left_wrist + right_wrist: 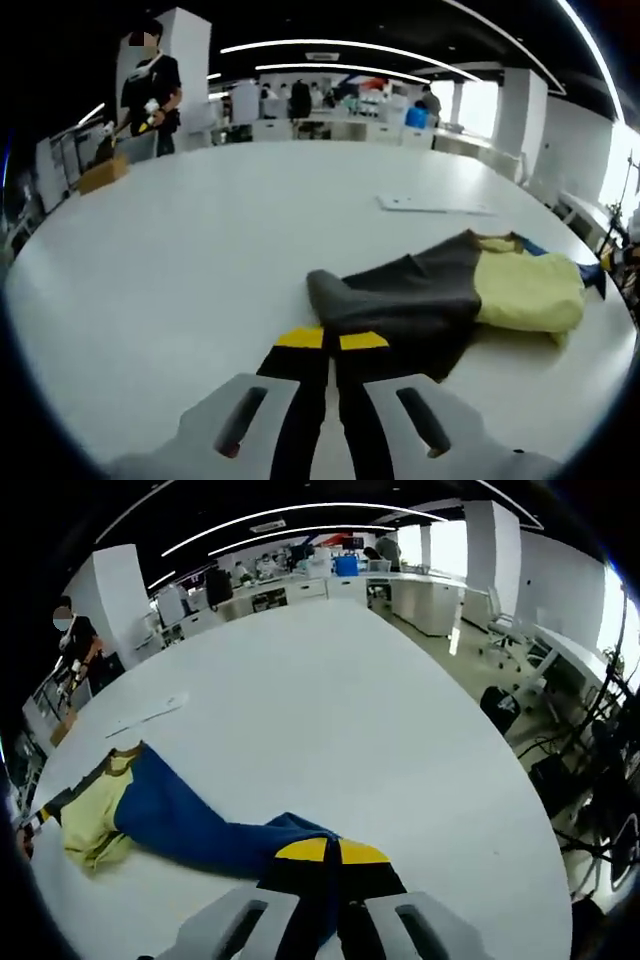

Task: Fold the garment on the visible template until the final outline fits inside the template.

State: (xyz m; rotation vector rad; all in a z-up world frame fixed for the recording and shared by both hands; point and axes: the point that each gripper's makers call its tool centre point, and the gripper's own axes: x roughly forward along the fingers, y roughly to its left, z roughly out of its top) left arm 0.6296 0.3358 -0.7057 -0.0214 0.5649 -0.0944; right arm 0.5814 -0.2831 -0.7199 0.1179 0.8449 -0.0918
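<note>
On the white worktop (200,260) we have the garment (440,290) lying crumpled, one side grey, the other blue, yellow body between. Left hand-held gripper (331,340) has its jaws pressed together on the grey sleeve end (335,295); right hand-held gripper (330,852) pinches the blue sleeve end (290,835) the same way. Holding both far ends probably lets us pull the cloth flat before folding. A flat white sheet (435,205) beyond may be the template; we cannot confirm.
</note>
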